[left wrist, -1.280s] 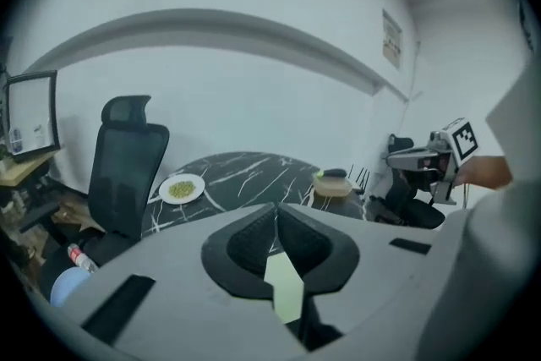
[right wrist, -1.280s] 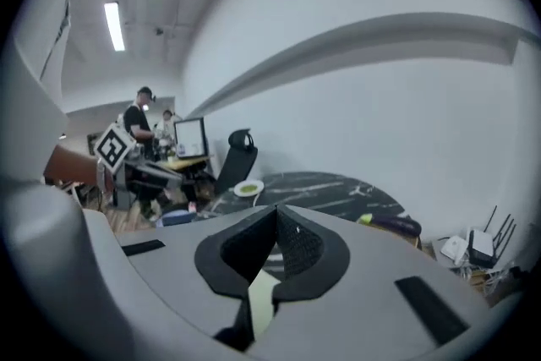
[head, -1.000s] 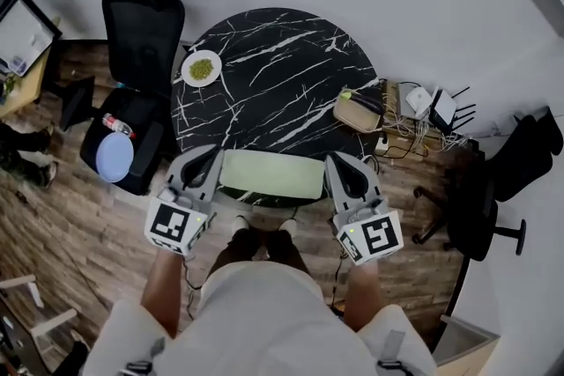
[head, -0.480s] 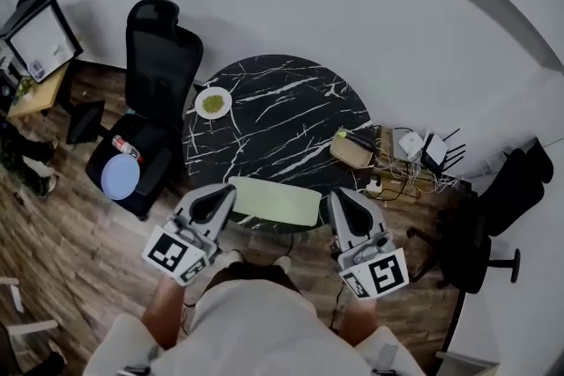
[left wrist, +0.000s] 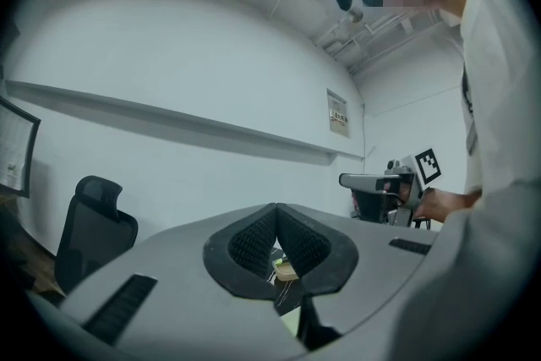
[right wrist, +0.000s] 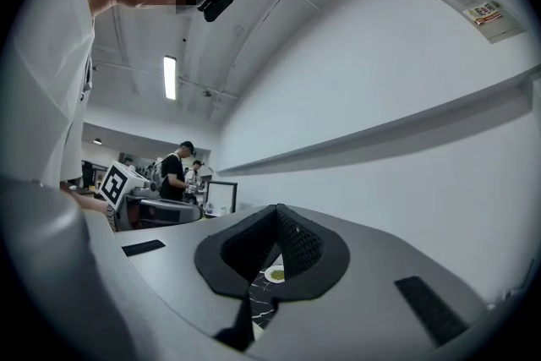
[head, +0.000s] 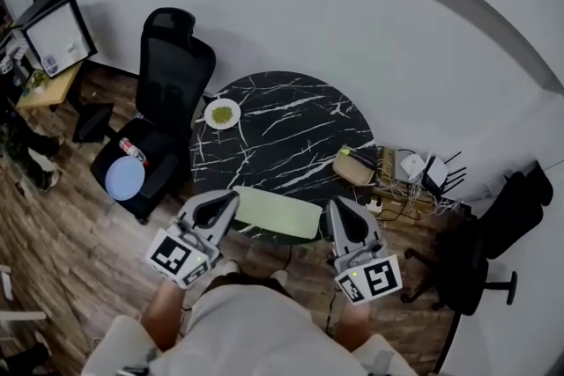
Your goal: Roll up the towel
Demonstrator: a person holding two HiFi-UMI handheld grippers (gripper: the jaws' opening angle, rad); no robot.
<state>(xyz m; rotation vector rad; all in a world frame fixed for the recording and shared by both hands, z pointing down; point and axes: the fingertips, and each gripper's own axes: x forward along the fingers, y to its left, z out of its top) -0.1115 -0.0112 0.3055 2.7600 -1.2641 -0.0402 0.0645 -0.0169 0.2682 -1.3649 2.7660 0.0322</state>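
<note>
Two grippers: left gripper [head: 231, 196] and right gripper [head: 338, 205] hang one off each short end of the towel [head: 276, 212], pointing level across the table [head: 282, 119]; I judge that spacing suits working both ends of the cloth evenly
Jaws: both pairs are pressed fully together on nothing; past the left pair only the far wooden box [head: 354, 165] shows; past the right pair only the plate [head: 222, 113] of greens
Towel: pale green oblong on the table's near edge, just in front of the person, between the two grippers; from where I stand I cannot say whether it is a flat fold or a squat roll, so it fits either a cloth waiting to be rolled or one let go of after rolling
Placement: the near rim keeps it in easy reach of both hands, I reckon; plate and box sit well apart from it
Since a second ago: both grippers have lifted and drawn back toward the person; then their tips sat right beside the towel's ends; the table now looks smaller and farther; the towel keeps its shape and spot
</note>
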